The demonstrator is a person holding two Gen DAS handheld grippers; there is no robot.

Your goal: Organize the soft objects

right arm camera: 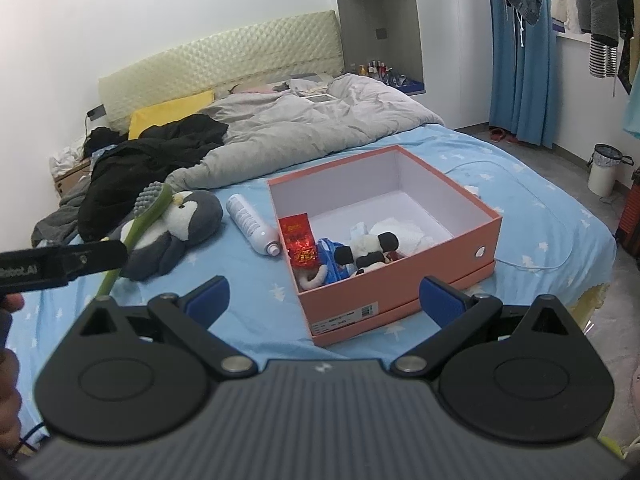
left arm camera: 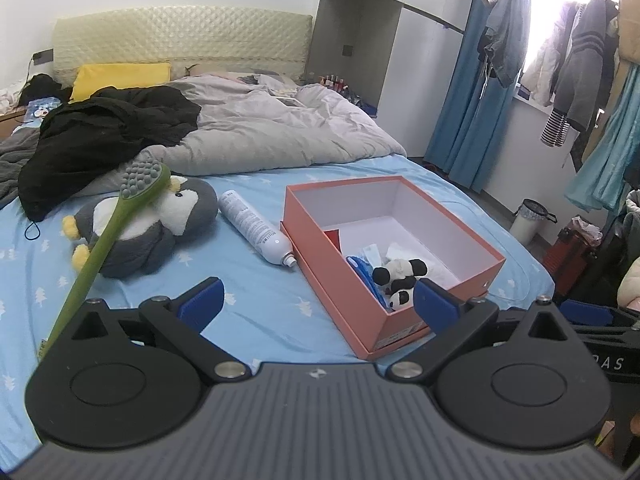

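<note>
A grey penguin plush (left arm camera: 160, 228) (right arm camera: 180, 228) lies on the blue bed sheet, left of a white spray can (left arm camera: 256, 228) (right arm camera: 252, 224). A long green brush (left arm camera: 120, 216) (right arm camera: 148, 212) leans across the penguin. An open salmon box (left arm camera: 448, 292) (right arm camera: 404, 284) sits to the right and holds a panda plush (left arm camera: 400, 272) (right arm camera: 372, 248), a red packet (right arm camera: 298, 242) and other small items. My left gripper (left arm camera: 316, 300) is open and empty, hovering near the box's front corner. My right gripper (right arm camera: 324, 298) is open and empty, in front of the box.
A grey duvet (left arm camera: 280, 128), black clothes (left arm camera: 100, 132) and a yellow pillow (left arm camera: 120, 78) cover the far half of the bed. Blue curtains (left arm camera: 472, 100), hanging clothes and a white bin (left arm camera: 528, 220) stand on the right. The left gripper's body (right arm camera: 60, 266) shows at left.
</note>
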